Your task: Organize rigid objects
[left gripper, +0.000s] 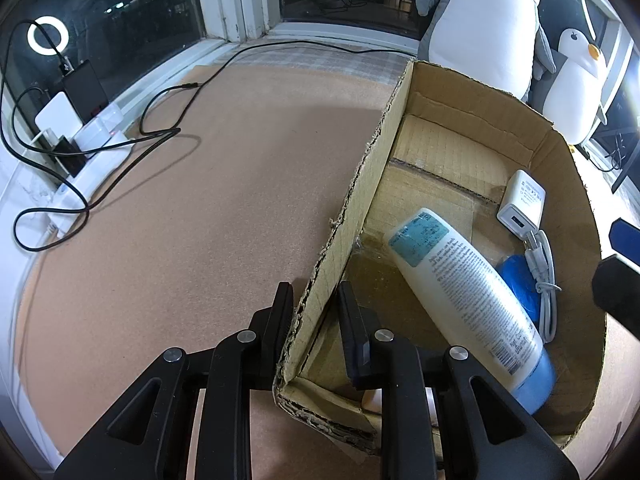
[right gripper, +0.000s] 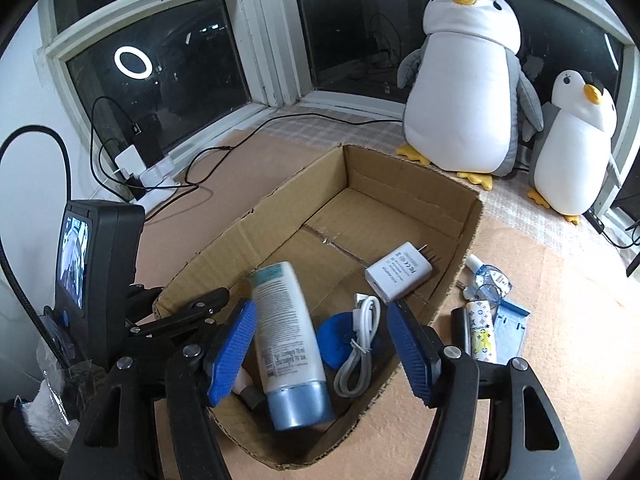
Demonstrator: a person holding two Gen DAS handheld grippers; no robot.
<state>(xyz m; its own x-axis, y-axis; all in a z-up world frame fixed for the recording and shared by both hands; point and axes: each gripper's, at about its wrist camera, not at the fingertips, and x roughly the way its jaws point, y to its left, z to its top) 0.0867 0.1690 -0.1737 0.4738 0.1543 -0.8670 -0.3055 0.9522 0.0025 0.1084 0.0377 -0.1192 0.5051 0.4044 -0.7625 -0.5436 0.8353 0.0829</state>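
Note:
A brown cardboard box (right gripper: 400, 168) lies open-topped on the cork mat. My left gripper (left gripper: 314, 308) is shut on the box's left wall near its front corner, one black finger on each side. In the box lie a white lotion bottle with a blue cap (right gripper: 288, 332), a white charger plug (right gripper: 398, 272), a coiled white cable (right gripper: 360, 340) and a blue round piece (right gripper: 336, 340). My right gripper (right gripper: 324, 344) hovers open over the box's near end. Its blue pads (right gripper: 236, 344) stand either side of the bottle and cable without pressing on them.
Right of the box lie a small clear bottle (right gripper: 490, 280), a patterned tube (right gripper: 482, 332), a black stick (right gripper: 460, 324) and a blue packet (right gripper: 512, 320). Two plush penguins (right gripper: 464, 92) stand at the back right. A power strip with black cables (left gripper: 92, 140) sits at the left by the window.

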